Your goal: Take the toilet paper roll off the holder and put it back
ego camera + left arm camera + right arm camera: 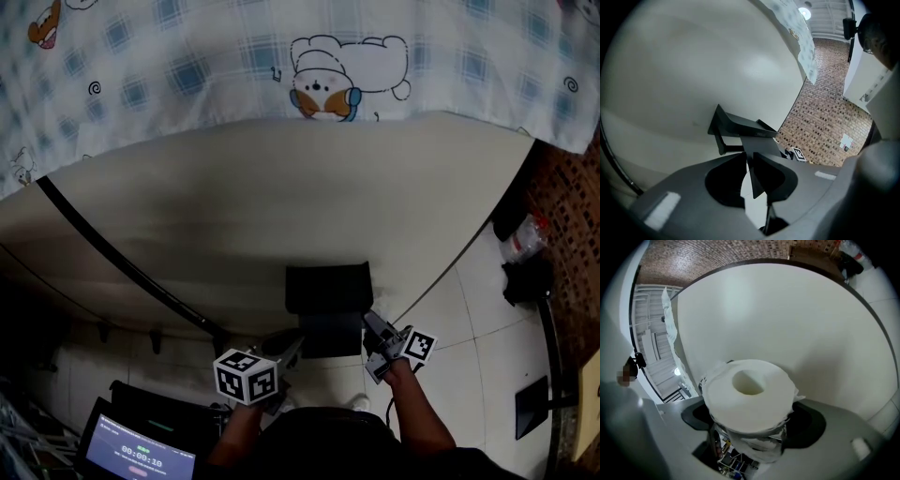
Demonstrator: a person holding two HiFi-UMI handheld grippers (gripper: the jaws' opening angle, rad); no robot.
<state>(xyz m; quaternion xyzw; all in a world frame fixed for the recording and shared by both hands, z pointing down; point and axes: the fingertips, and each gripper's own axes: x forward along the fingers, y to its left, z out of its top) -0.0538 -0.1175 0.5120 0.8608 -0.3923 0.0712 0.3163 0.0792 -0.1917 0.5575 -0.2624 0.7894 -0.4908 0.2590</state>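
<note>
A black holder (327,287) is fixed to the white wall (281,197), with a grey flap (330,335) below its top shelf. In the left gripper view the holder (738,126) sits just past my left gripper (750,157), and its flap (759,144) runs down between the nearly closed jaws, which appear shut on it. My left gripper (296,346) reaches the flap's left edge. My right gripper (374,339), at the holder's right, is shut on the white toilet paper roll (749,397). The roll's hollow end faces the camera and hides the right gripper (748,414).
A checked cloth with a cartoon print (349,77) hangs over the top of the wall. A black pipe (122,262) runs diagonally down the wall at left. A lit screen (141,456) is at the lower left. A bottle (525,238) lies on the tiled floor at right.
</note>
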